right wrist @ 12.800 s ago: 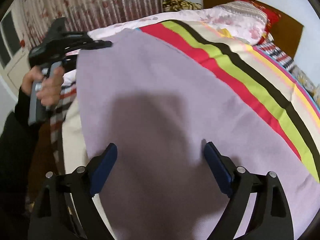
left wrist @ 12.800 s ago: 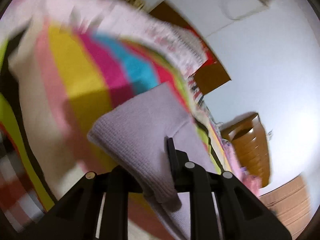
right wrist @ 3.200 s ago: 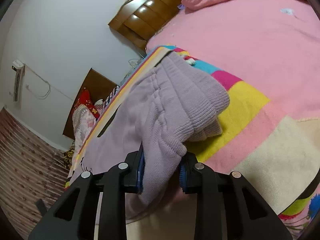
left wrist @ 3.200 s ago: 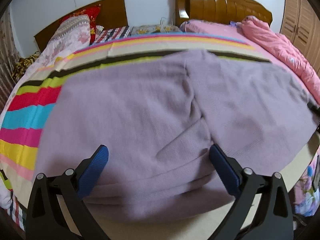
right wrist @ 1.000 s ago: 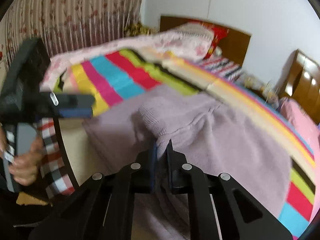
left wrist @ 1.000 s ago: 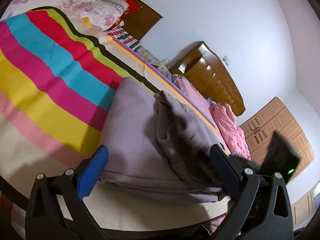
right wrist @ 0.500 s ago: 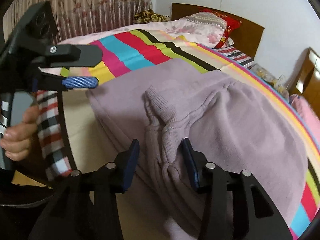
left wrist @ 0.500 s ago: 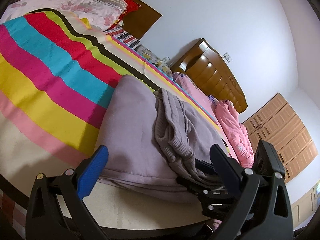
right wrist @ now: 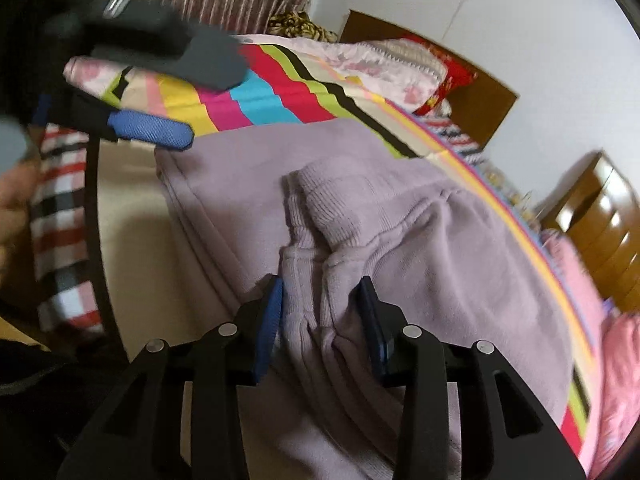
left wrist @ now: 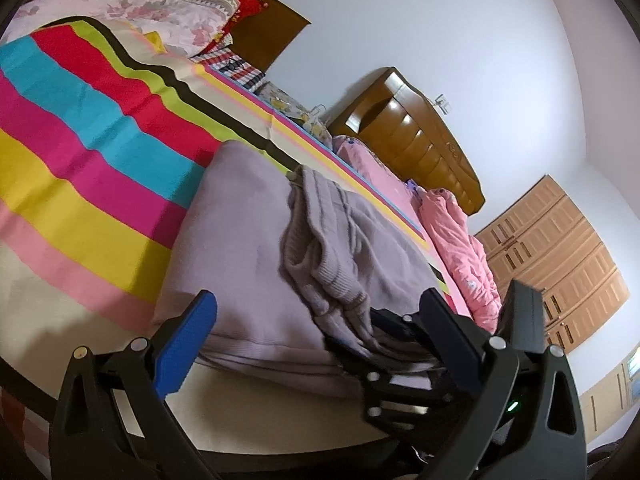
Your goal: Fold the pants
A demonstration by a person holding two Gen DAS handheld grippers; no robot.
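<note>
Right gripper (right wrist: 320, 296) jaws partly apart, straddling the bunched ribbed cuffs (right wrist: 320, 208) of the pants (right wrist: 420, 248); fabric sits between the blue pads, but whether they press on it I cannot tell. A second ago they were clamped tight on that fold; they let go, and have just been closing in again a little. Left gripper (left wrist: 320, 320) jaws wide apart, nothing between them, same as a second ago.

Bed (left wrist: 80, 184) with striped cover: lilac pants lie at its near edge, folded over, legs doubled back onto the body. Three seconds ago they were spread out full width along that edge, with the right gripper carrying the cuffs at the far end.

Cuff end now lies on top of the folded stack, near its left side in the right wrist view.

In the left wrist view the right gripper is at the near edge of the pants, lower right; half a second ago much the same spot.

A hand (right wrist: 12, 200) shows at the left edge of the right wrist view, blurred.
</note>
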